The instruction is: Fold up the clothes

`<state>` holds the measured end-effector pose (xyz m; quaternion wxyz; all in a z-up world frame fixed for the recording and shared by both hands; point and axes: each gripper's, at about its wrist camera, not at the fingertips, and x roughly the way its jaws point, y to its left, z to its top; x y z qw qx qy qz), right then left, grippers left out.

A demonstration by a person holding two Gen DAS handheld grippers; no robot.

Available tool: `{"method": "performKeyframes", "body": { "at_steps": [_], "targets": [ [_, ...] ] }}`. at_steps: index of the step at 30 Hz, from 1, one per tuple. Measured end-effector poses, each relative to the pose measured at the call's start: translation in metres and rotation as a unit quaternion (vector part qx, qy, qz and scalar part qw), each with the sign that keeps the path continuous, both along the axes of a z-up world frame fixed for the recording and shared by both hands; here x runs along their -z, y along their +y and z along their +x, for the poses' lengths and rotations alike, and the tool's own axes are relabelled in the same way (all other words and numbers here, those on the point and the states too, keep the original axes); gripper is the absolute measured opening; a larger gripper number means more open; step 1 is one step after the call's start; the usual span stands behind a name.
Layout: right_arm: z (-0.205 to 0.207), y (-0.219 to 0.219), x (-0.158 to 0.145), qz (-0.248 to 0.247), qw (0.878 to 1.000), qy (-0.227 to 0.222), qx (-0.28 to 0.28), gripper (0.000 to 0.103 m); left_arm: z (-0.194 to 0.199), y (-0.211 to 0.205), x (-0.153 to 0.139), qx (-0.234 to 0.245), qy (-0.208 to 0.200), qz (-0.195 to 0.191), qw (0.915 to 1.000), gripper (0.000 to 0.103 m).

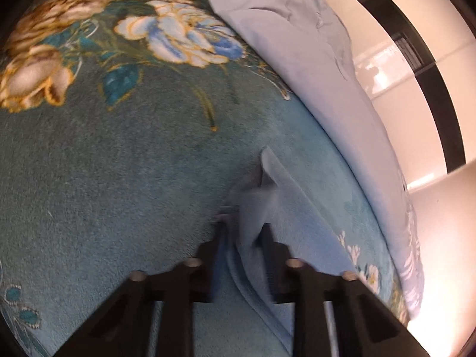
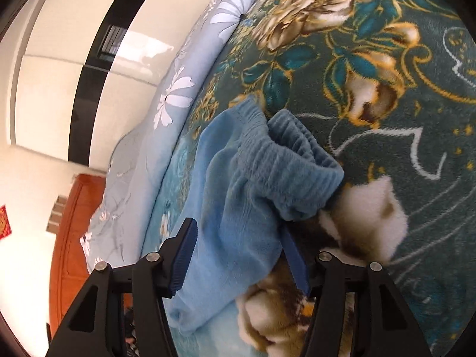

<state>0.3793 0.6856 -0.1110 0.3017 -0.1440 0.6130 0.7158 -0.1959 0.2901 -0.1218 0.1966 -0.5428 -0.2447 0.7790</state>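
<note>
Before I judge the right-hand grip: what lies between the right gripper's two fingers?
In the right wrist view, the blue fleece garment lies between the right gripper's fingers, its ribbed cuff just beyond them on the floral blanket.

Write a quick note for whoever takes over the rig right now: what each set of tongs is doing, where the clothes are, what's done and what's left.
Left tongs: nearly closed, pinching a thin fold of the light blue cloth just above the floral blanket.
Right tongs: partly open, with the blue fleece garment lying between the pads; a firm grip is not evident.
The garment's ribbed cuff is bunched on the blanket. A pale blue garment lies crumpled along the blanket's far edge.
Done: no neat fold visible yet.
Left: secure the right side, spread the piece flat, fold it.
</note>
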Motion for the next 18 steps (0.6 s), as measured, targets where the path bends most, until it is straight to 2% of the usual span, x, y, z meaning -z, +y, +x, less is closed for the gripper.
{"method": "performKeyframes", "body": {
  "at_steps": [1, 2, 3, 4, 5, 7, 9, 13, 18],
  "targets": [
    [0.001, 0.002, 0.001, -0.005, 1.000, 0.006, 0.007, 0.059, -0.002, -0.003, 0.003, -0.010, -0.009, 0.011, 0.9998, 0.011],
    [0.002, 0.003, 0.002, -0.011, 1.000, 0.012, 0.014, 0.052, -0.003, -0.008, 0.006, -0.024, -0.021, 0.032, 0.9990, 0.011],
    [0.003, 0.006, 0.003, -0.017, 1.000, 0.012, 0.019, 0.034, -0.003, -0.011, 0.007, -0.031, -0.028, 0.045, 0.9981, 0.009],
    [0.004, 0.010, 0.005, -0.024, 0.999, 0.011, 0.024, 0.025, -0.001, -0.014, 0.006, -0.037, -0.030, 0.056, 0.9973, 0.008],
    [0.005, 0.012, 0.005, -0.028, 0.999, 0.011, 0.024, 0.012, 0.001, -0.017, 0.003, -0.039, -0.029, 0.063, 0.9968, 0.008],
    [0.008, 0.012, -0.004, -0.025, 0.999, 0.018, 0.017, 0.009, 0.004, -0.024, -0.010, -0.038, -0.023, 0.074, 0.9963, 0.006],
    [0.013, 0.005, -0.024, -0.002, 1.000, 0.021, 0.000, 0.007, 0.009, -0.036, -0.029, -0.030, -0.014, 0.098, 0.9947, 0.005],
    [0.030, -0.015, -0.062, 0.044, 0.998, 0.033, -0.040, 0.006, 0.037, -0.069, -0.073, 0.002, 0.033, 0.109, 0.9935, 0.005],
    [0.077, -0.064, -0.056, 0.047, 0.996, 0.010, -0.077, 0.006, 0.077, -0.133, -0.090, 0.011, 0.048, 0.117, 0.9918, 0.005]
  ]
}}
